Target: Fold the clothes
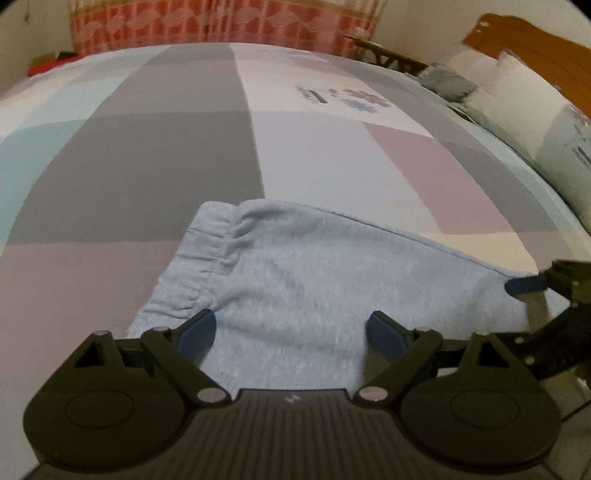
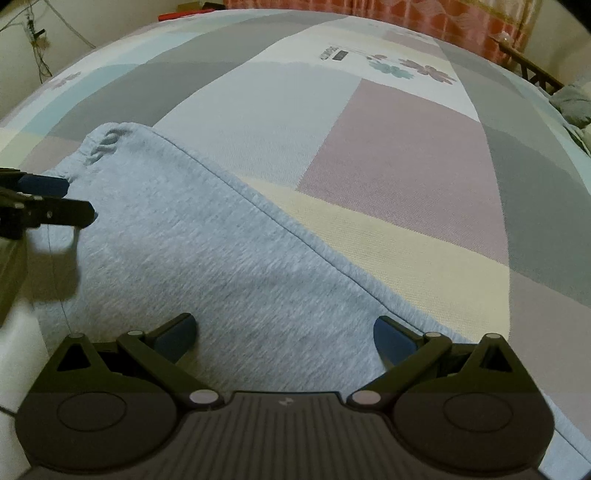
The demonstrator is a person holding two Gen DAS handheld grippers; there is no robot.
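Over the near edge of the bed, the left claw point(image 1: 290, 328) hangs with its 2 blue-padded fingers spread wide, nothing between them but the grey fabric lying below. The right claw point(image 2: 284, 332) is likewise wide open and grips nothing; its fingers frame the same cloth from further along the near edge. In the left wrist view the right claw's blue fingertip point(image 1: 524, 285) shows at the right, touching or just above the cloth; which of the 2 cannot be told. In the right wrist view the left claw shows at the left edge, its fingers over the cloth near the gathered end.

The grey sweatpants point(image 1: 303, 280) lie flat on the bed along its near edge, looking folded lengthwise, with a long seam point(image 2: 280, 225) running along the far side. The elastic band point(image 1: 207, 254), bunched and ribbed, is at the left end, just left of the left claw.

The bedsheet point(image 1: 147, 162) is a patchwork of grey, pale blue, mauve and cream blocks, with a flower print point(image 2: 410, 70) toward the far side. Pillows point(image 1: 517, 96) lie at the bed's right end against a wooden headboard point(image 1: 517, 37). A red patterned curtain point(image 1: 221, 26) hangs beyond the far edge.
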